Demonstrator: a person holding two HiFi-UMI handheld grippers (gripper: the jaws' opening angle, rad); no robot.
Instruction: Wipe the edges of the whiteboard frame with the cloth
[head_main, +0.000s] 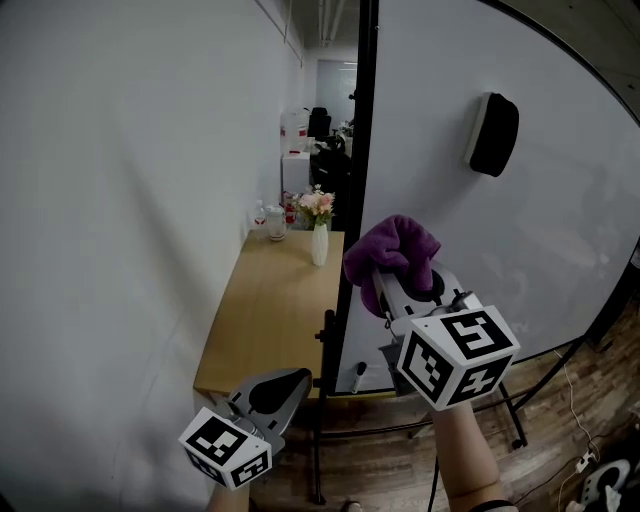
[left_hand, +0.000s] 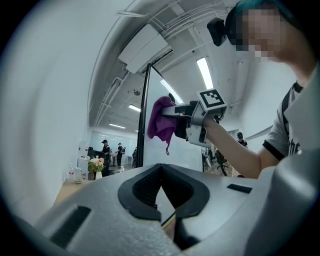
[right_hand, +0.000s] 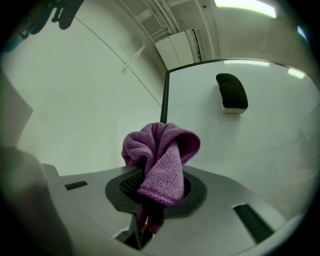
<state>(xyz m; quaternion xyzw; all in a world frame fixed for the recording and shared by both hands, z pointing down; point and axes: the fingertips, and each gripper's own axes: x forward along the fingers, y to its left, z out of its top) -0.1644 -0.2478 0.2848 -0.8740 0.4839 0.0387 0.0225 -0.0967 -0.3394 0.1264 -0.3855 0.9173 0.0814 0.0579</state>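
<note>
Right gripper (head_main: 398, 290) clamps a bunched purple microfibre cloth (head_main: 392, 248) just beside the whiteboard's black metal frame edge (head_main: 358, 150), below a black eraser (head_main: 493, 134); left gripper (head_main: 278, 390), jaws together and empty, hangs low near a wooden table (head_main: 265, 310).

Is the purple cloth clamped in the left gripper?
No, the purple cloth is bunched between the jaws of the right gripper, while the left gripper has nothing between its jaws.
</note>
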